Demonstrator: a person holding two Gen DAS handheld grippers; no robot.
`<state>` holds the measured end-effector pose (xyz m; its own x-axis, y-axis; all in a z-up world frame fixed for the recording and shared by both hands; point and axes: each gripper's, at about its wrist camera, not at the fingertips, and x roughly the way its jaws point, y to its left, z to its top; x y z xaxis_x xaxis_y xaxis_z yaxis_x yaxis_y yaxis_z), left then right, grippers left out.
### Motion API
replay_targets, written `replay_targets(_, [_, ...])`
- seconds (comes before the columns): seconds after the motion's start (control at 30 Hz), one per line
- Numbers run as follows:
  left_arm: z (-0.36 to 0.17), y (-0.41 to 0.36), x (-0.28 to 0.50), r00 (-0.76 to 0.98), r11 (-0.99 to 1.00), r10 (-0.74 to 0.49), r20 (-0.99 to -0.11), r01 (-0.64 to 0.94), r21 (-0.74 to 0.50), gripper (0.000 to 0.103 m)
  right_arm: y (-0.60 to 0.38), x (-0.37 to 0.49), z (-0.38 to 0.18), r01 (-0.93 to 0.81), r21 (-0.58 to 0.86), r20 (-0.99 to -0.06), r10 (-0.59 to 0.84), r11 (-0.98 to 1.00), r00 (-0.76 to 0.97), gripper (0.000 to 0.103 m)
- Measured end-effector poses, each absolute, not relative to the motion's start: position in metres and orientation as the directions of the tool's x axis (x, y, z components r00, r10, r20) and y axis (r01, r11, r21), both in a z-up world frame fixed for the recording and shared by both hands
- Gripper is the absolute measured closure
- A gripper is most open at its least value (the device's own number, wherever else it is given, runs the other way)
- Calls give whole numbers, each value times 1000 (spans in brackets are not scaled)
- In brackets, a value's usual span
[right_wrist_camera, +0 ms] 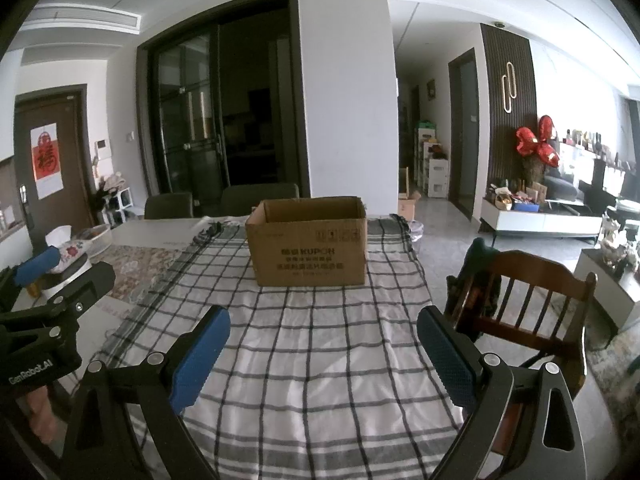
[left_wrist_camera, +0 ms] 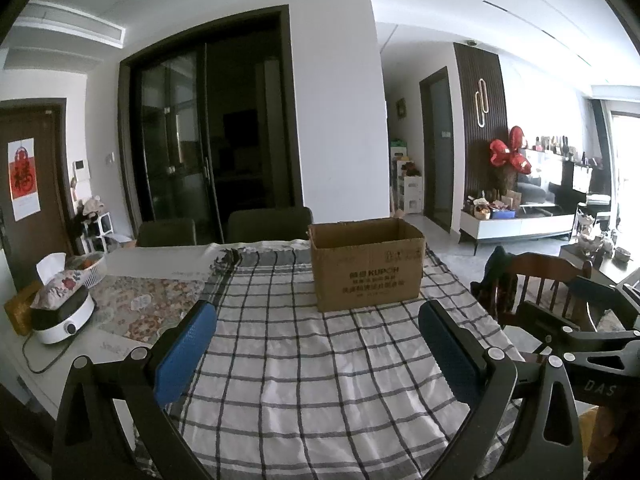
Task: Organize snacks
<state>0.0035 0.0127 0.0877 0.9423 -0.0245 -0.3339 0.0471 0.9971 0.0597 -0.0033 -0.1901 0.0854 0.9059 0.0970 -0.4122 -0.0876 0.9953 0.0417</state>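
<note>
The tabletop is covered by a checked cloth, on whose far part an open cardboard box is stood upright. The left tongs and right tongs are held wide, empty, above the cloth, well short of the box.

Two matching black handheld grippers with blue finger pads

The left gripper and right gripper share black triangular-cutout linkages, silver pivot screws and textured blue pads; white "GenRobot.AI" lettering marks the left one's body.
</note>
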Motion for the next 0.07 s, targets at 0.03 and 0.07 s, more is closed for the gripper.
replay_targets(0.03, [87,13,4,942,997,-27,-335,49,59,0,-190,-4,85,-87,41,-413,96,995,906,8])
replay_targets(0.07, [86,13,4,941,997,-29,-337,52,58,0,-190,-3,85,-87,43,-411,97,995,906,8])
